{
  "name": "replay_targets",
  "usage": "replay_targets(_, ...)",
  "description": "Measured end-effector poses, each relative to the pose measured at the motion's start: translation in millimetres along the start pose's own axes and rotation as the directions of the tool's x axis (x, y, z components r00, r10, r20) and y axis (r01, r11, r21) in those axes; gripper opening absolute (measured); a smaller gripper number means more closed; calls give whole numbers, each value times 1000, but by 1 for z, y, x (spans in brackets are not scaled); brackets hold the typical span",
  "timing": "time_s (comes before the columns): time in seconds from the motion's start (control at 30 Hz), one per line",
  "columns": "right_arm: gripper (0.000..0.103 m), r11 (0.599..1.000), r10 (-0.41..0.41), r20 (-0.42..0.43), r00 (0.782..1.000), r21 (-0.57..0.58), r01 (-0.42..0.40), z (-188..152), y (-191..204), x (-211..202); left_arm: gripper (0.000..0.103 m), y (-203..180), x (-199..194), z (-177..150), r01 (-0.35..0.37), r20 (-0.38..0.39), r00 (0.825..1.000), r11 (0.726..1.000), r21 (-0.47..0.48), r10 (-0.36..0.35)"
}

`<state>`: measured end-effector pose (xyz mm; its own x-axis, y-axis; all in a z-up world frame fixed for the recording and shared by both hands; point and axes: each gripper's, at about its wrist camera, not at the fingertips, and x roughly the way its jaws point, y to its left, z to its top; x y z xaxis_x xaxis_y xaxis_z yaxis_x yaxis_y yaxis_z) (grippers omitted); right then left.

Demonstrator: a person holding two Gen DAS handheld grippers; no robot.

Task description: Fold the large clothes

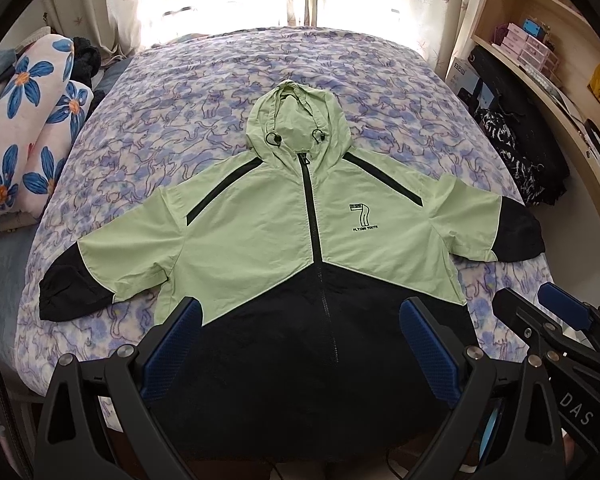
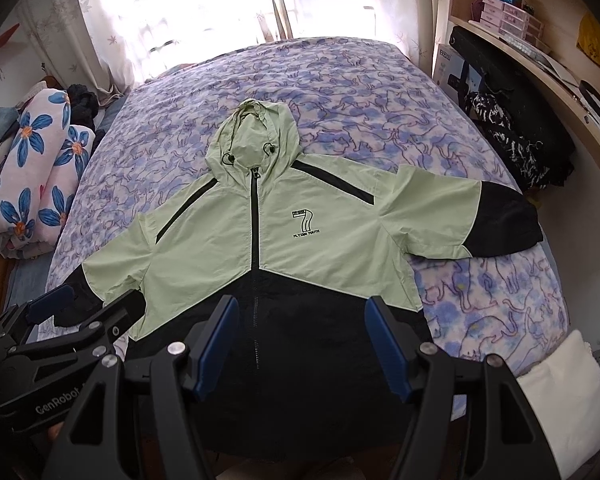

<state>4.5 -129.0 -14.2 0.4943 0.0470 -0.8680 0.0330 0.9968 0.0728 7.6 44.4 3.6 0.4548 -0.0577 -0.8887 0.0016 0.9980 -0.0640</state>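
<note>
A green-and-black jacket (image 1: 300, 240) lies flat and face up on the bed (image 1: 180, 120), zipped, hood (image 1: 296, 120) toward the window and black hem at the near edge of the bed. Both sleeves are spread sideways: the left sleeve (image 1: 84, 276) ends short of the bed's left edge, and the right sleeve (image 2: 480, 216) reaches close to the right edge, its black cuff near the dark bundle beside the shelf (image 2: 540, 60). Bare bedspread shows beyond the hood and along both sides of the body. The left tongs (image 1: 300, 344) hang spread above the black lower panel, holding nothing. The right tongs (image 2: 304, 340) are likewise spread over the hem, just beside the zip, gripping nothing. A rolled flowered quilt (image 1: 32, 140) lies off the bed's left side, and a white cushion (image 2: 564, 392) sits at the near right corner.
</note>
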Motion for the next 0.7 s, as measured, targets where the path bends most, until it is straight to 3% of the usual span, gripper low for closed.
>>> replay_targets(0.7, 65, 996, -24, 27, 999, 91, 22, 9, -10, -2, 98, -8, 20, 13, 70, -43, 997, 995, 70, -67)
